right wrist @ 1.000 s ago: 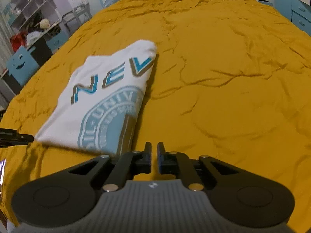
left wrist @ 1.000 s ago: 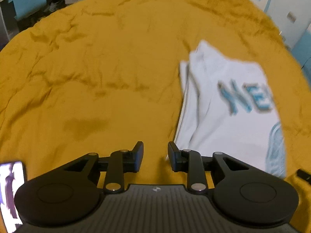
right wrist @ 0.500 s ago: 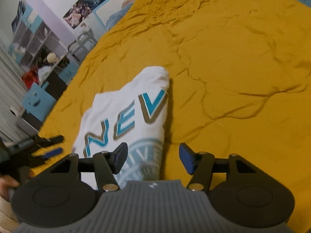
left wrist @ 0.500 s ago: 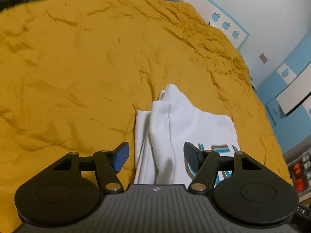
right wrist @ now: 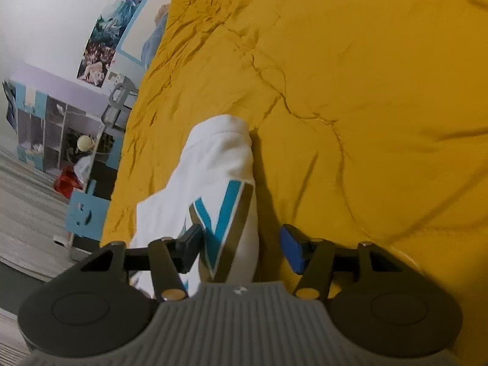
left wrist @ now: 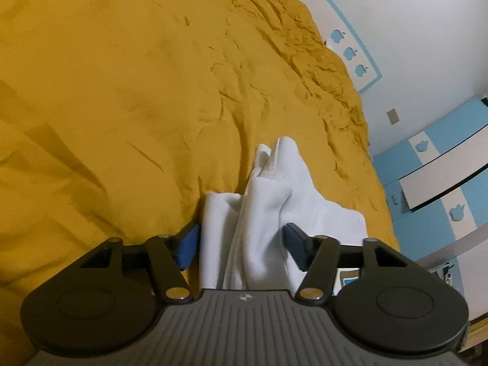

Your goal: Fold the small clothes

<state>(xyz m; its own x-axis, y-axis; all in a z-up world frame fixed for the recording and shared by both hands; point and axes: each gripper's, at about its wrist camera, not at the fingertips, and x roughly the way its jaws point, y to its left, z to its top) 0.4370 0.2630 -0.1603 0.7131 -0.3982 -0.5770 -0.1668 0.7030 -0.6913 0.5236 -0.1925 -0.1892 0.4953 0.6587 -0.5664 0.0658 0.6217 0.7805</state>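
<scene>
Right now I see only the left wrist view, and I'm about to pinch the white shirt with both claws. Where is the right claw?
Observer: The right claw straddles the folded edge of the white shirt. Its jaws are closing, and the pads are not yet pressing.
Operator: Which face is up there?
Observer: The printed one. A blue letter V lies between the fingers.
Operator: Is either finger off the cloth?
Observer: Yes, the blue-padded finger hangs over the yellow bedspread.

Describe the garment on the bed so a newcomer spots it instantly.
Start at the mustard-yellow bedspread filling both views. The white folded T-shirt lies on it, the only pale thing there. Its teal lettering with brown edging sets it apart from the plain cover.
</scene>
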